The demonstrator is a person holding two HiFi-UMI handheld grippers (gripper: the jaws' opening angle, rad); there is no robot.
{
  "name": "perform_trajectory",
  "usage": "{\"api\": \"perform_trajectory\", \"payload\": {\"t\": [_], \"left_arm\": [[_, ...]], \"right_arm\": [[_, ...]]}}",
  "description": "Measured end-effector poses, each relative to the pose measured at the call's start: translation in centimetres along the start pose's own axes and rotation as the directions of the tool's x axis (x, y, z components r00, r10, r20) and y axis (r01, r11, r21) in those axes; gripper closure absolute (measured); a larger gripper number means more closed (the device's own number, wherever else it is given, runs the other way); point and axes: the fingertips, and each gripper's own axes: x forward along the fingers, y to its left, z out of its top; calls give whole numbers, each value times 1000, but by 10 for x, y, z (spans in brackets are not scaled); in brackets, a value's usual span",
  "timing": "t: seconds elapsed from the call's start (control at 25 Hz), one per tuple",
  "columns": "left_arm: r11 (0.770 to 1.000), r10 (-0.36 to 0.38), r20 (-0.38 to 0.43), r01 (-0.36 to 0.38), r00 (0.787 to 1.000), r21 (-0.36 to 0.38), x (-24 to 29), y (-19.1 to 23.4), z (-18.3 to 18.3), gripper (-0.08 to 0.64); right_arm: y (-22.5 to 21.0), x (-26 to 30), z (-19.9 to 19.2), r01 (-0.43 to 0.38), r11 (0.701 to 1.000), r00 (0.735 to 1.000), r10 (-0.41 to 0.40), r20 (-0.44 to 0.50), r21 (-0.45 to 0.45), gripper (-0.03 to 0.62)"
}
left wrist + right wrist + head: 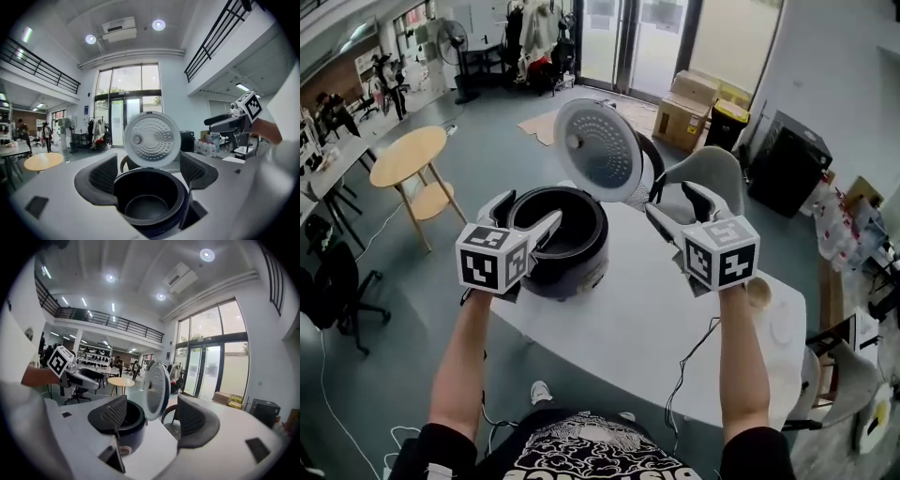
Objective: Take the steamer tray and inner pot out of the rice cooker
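A dark rice cooker (567, 248) stands on the white table (647, 328) with its lid (602, 150) swung up. The black inner pot (149, 201) sits in it, and its inside looks bare. My left gripper (525, 217) hovers over the cooker's near left rim, open and holding nothing. In the left gripper view the pot shows between the spread fingers (97, 180). My right gripper (681, 208) is in the air to the right of the cooker, open and empty. In the right gripper view the cooker (125, 422) and lid (157, 390) lie ahead to the left.
A grey chair (712, 173) stands behind the table. A small round cup (759, 292) sits at the table's right edge, and a cable (694, 354) hangs off the front. A round wooden side table (408, 155) is at the left and cardboard boxes (689, 108) at the back.
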Motion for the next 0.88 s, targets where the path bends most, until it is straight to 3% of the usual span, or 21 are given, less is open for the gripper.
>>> {"api": "perform_trajectory", "payload": {"t": [0.2,0.4,0.64,0.88], "left_arm": [[996,78,2,-78,997,-41,-53,91,-8,141],[995,84,-8,-84,996,-60,-74,148,-12,141],[992,-30,-20,27,999,-124,-70,174,-27,141],[940,-209,-45,188,977,-286,-42,192,-41,143]], "right_arm": [[60,42,34,-28,998,998,25,60,52,238],[99,82,44,-42,997,998,39,45,62,233],[121,106,34,-15,991,1000,13,13,131,229],[140,131,12,-4,979,997,21,-77,204,230]]}}
